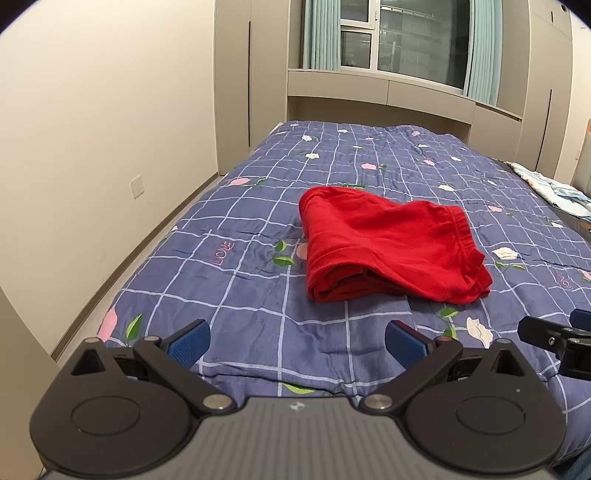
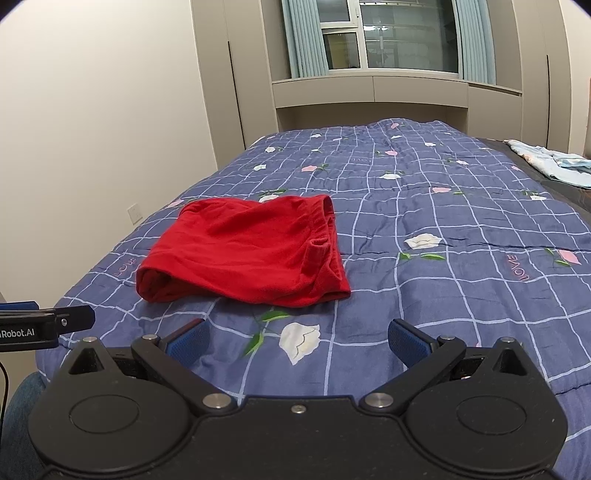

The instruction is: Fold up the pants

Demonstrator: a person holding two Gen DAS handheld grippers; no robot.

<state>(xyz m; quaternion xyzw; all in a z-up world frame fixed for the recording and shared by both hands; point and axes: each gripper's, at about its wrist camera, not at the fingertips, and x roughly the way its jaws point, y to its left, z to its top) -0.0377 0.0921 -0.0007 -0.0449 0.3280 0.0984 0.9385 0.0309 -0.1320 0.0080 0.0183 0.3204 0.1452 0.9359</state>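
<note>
Red pants (image 1: 388, 247) lie folded into a compact bundle on the quilt (image 1: 258, 206), toward the near half of the bed. Layered fold edges face the near-left corner; the elastic waistband (image 1: 461, 229) runs along the right side. Top layer sags and wrinkles, not flat.

Open quilt all around the bundle: a wide blue checked stretch beyond it up to the built-in cabinets (image 1: 380, 92) under the window (image 1: 406, 33), and a broad clear stretch to its right in the right wrist view. Left edge of the bed runs close along the wall (image 1: 92, 129).

Left gripper (image 1: 297, 345) hovers just short of the bundle's near edge, jaws spread wide, nothing between the blue pads (image 1: 190, 345). Right gripper (image 2: 297, 341) sits alongside, near the bed's near edge, offset to the right of the pants, jaws equally wide, holding nothing; a white printed flower shows between its fingers. Each gripper's tip shows at the edge of the other's view.

Pale blue bedding (image 2: 554, 164) is heaped at the far right edge, well apart from the pants. A bit of denim (image 2: 18, 424), the person's leg, shows at lower left in the right wrist view.
</note>
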